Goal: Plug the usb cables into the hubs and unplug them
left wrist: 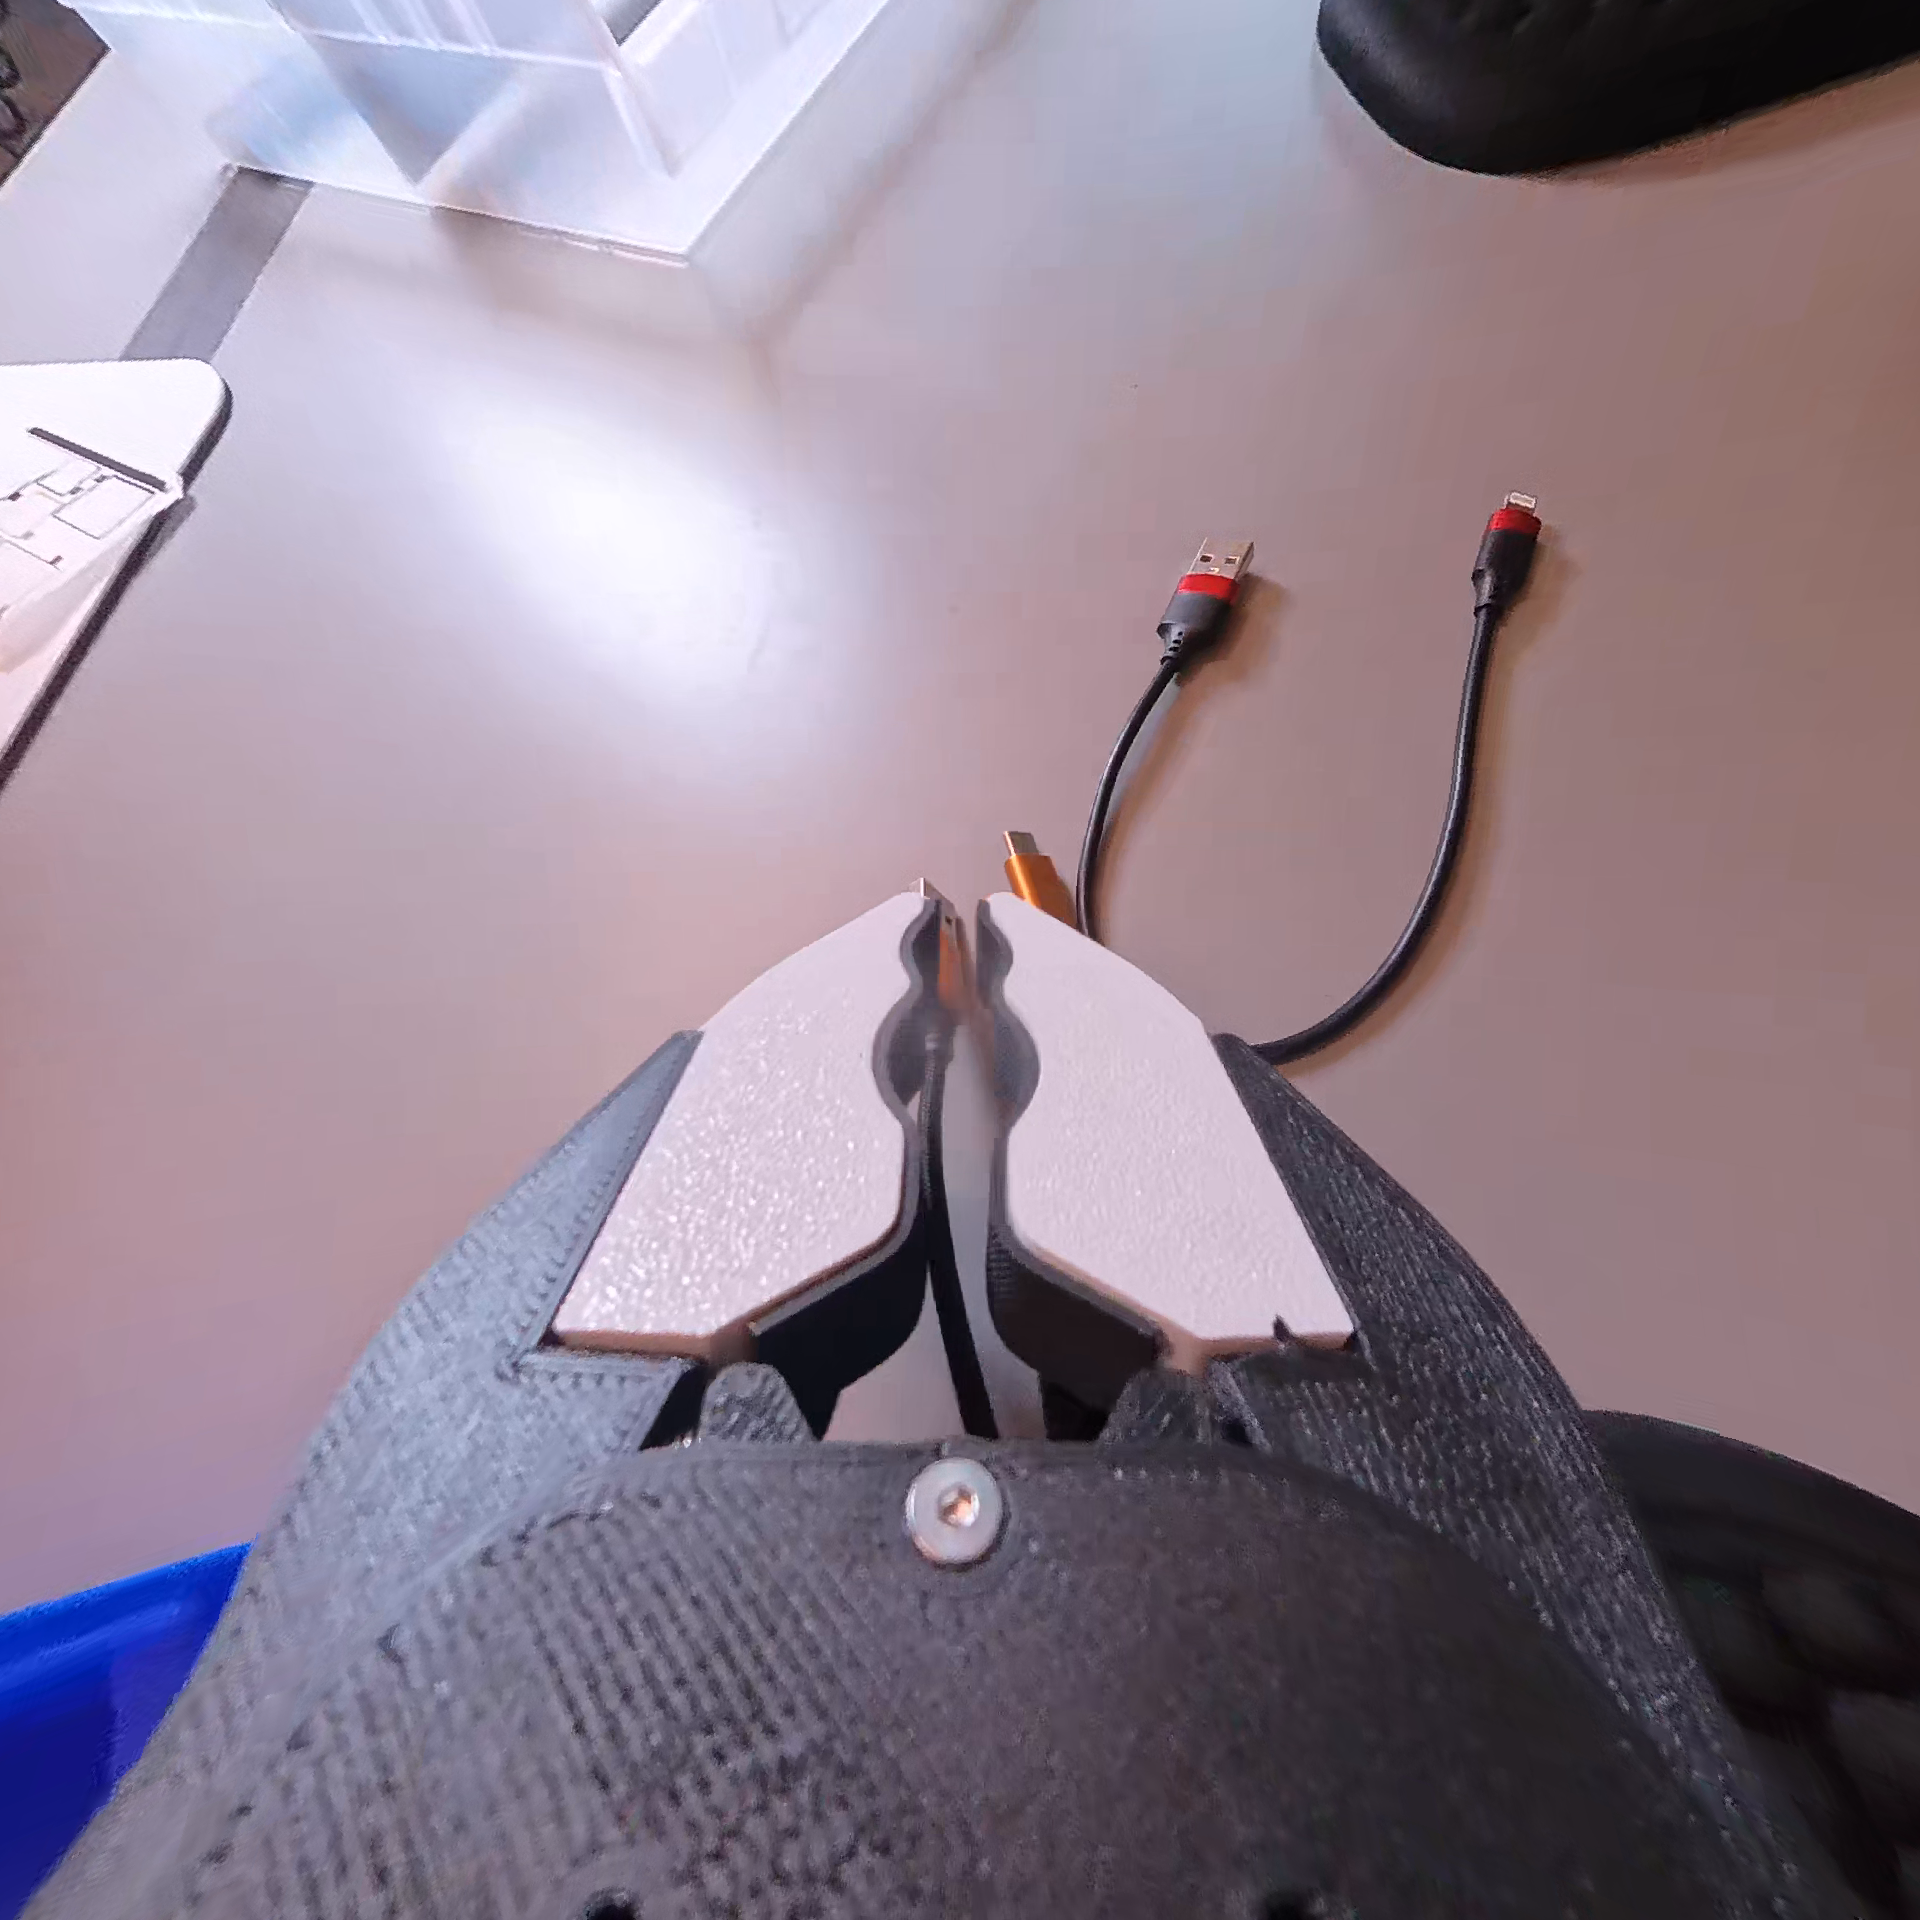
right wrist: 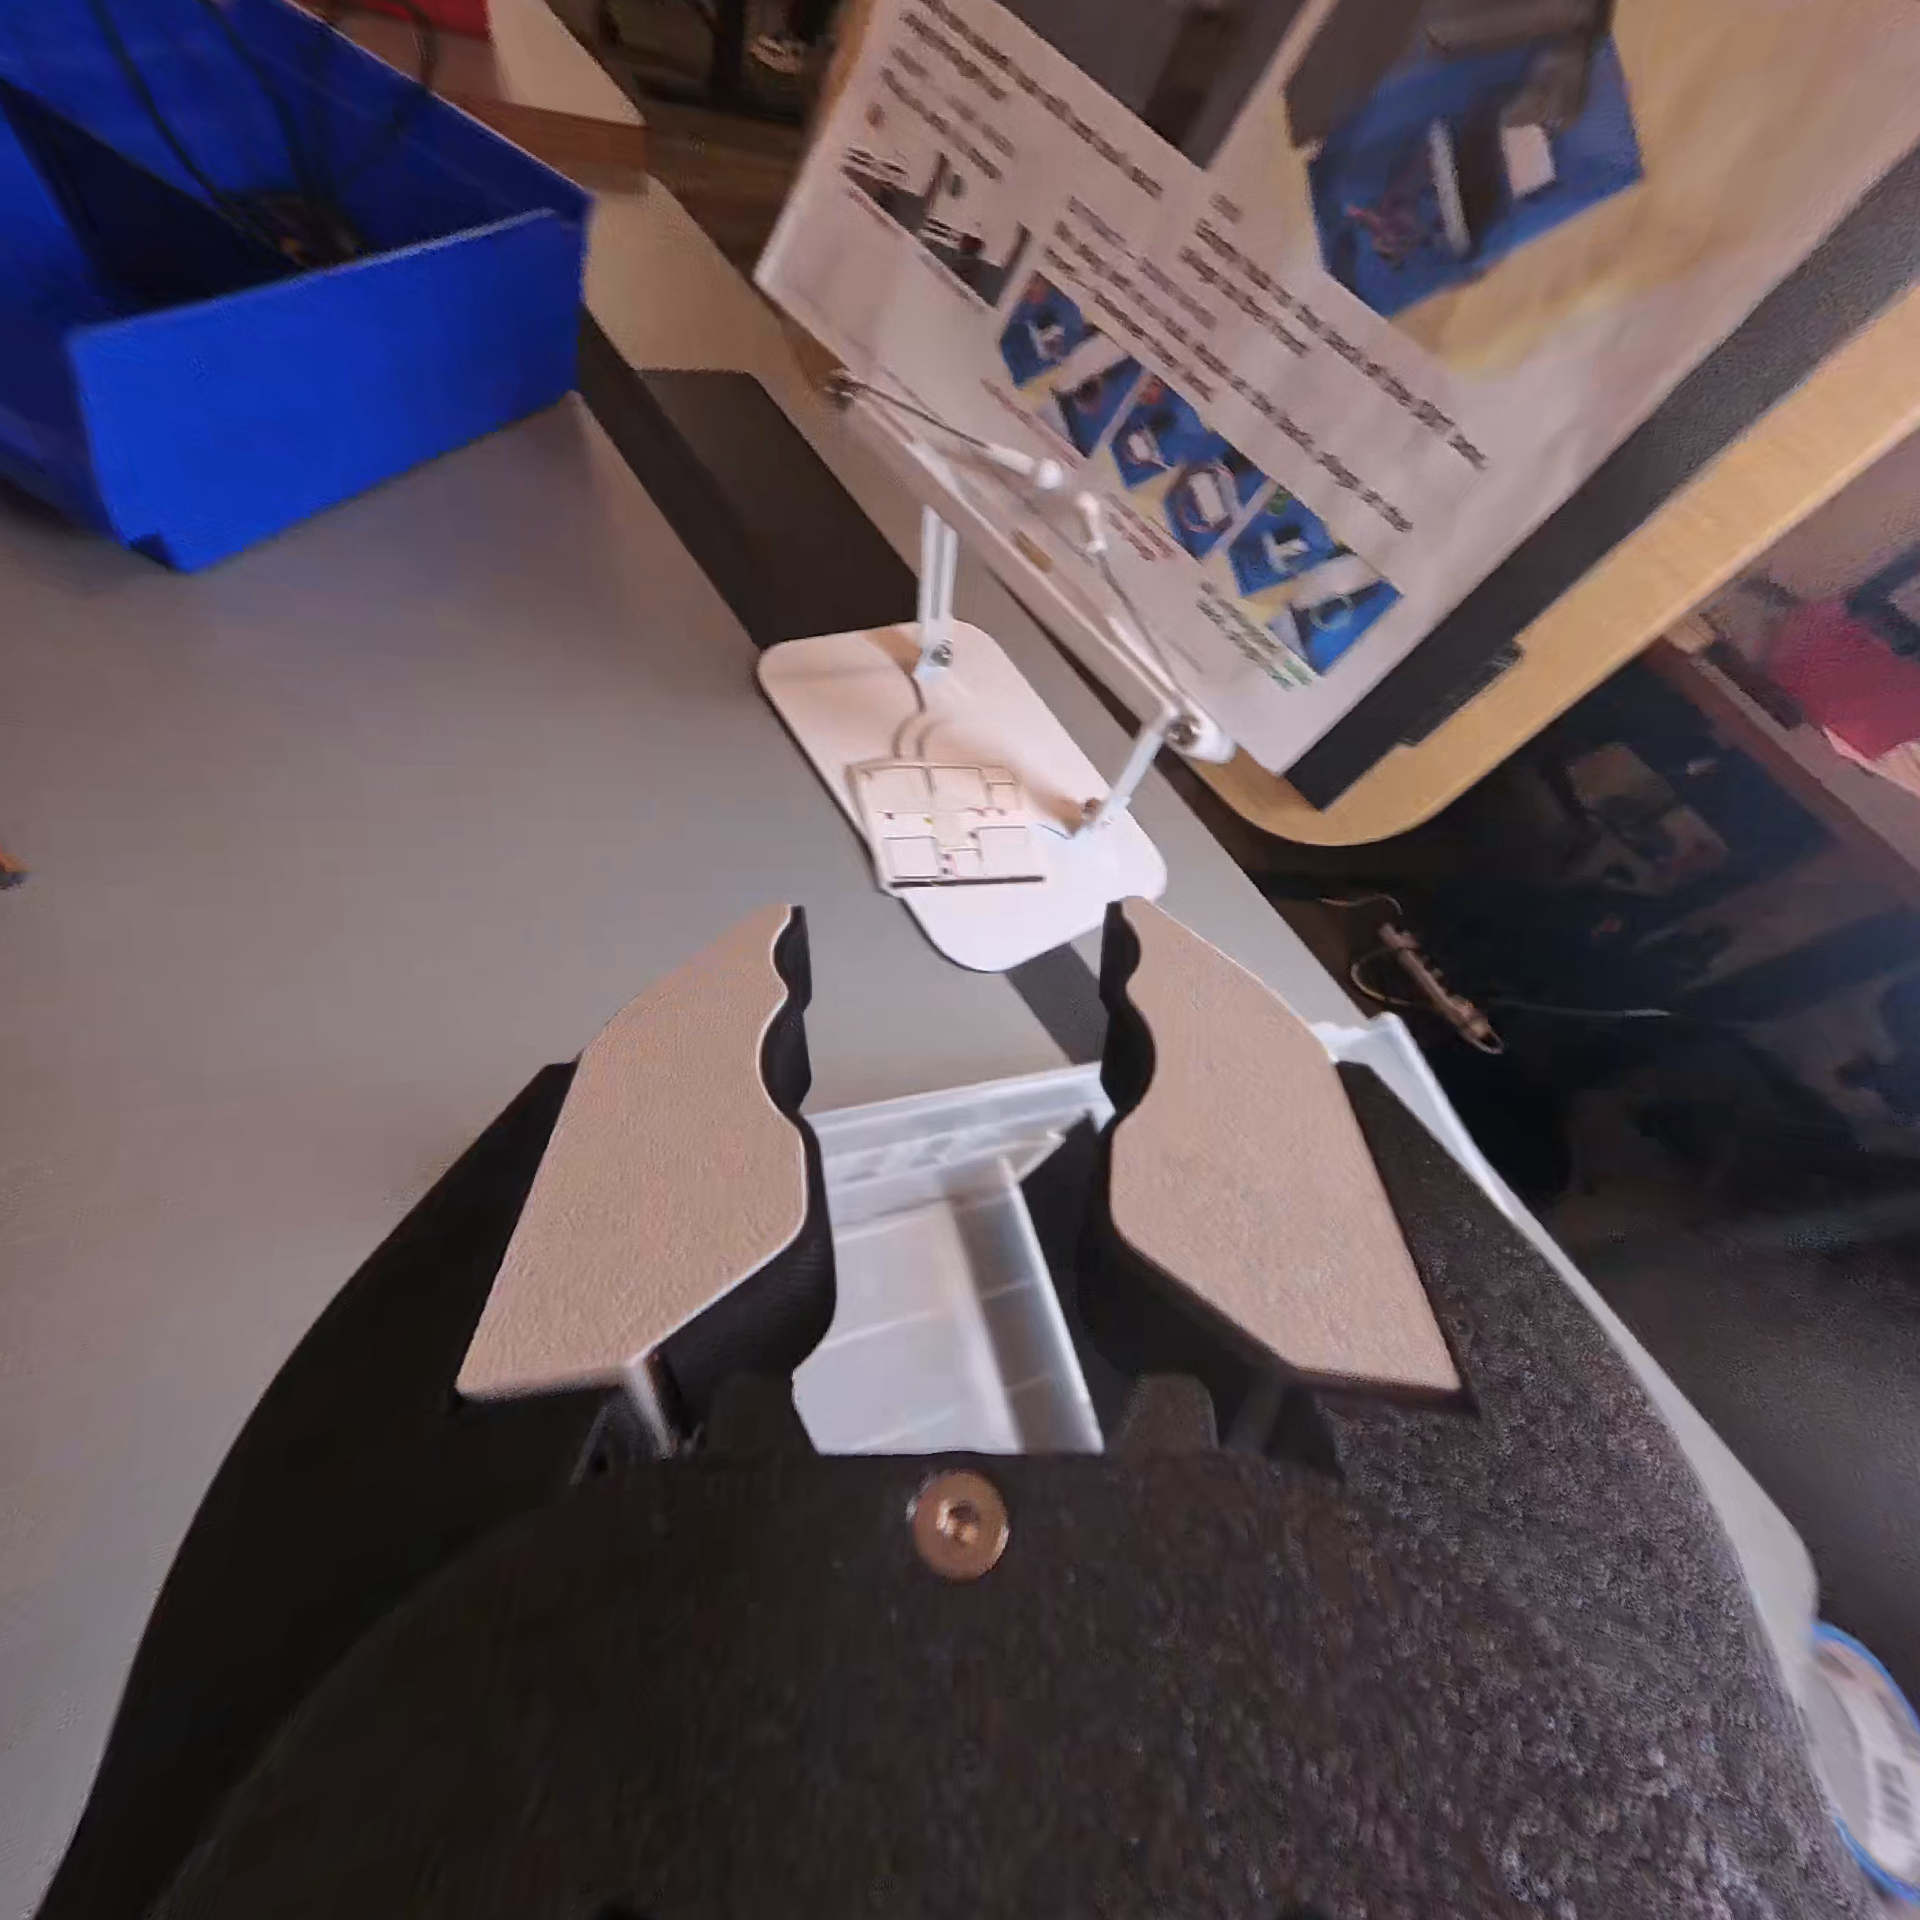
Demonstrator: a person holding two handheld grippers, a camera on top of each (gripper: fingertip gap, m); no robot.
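The left gripper (left wrist: 951,909), black printed plastic with pale grey textured fingers (left wrist: 769,1122), is clamped on the orange metal plug of a black braided cable (left wrist: 943,961), whose cord runs back between the fingers toward the camera. Just past the right finger an orange metal connector (left wrist: 1031,871) lies on the pale grey table (left wrist: 468,727), and beside it a short black cable with red-banded plugs (left wrist: 1444,831) rests in a U shape, both ends pointing away. Farther off stand a clear acrylic box (left wrist: 499,94), a white flat stand base (left wrist: 94,468) at the left edge and a blue plastic bin (left wrist: 94,1683) at the lower left corner.
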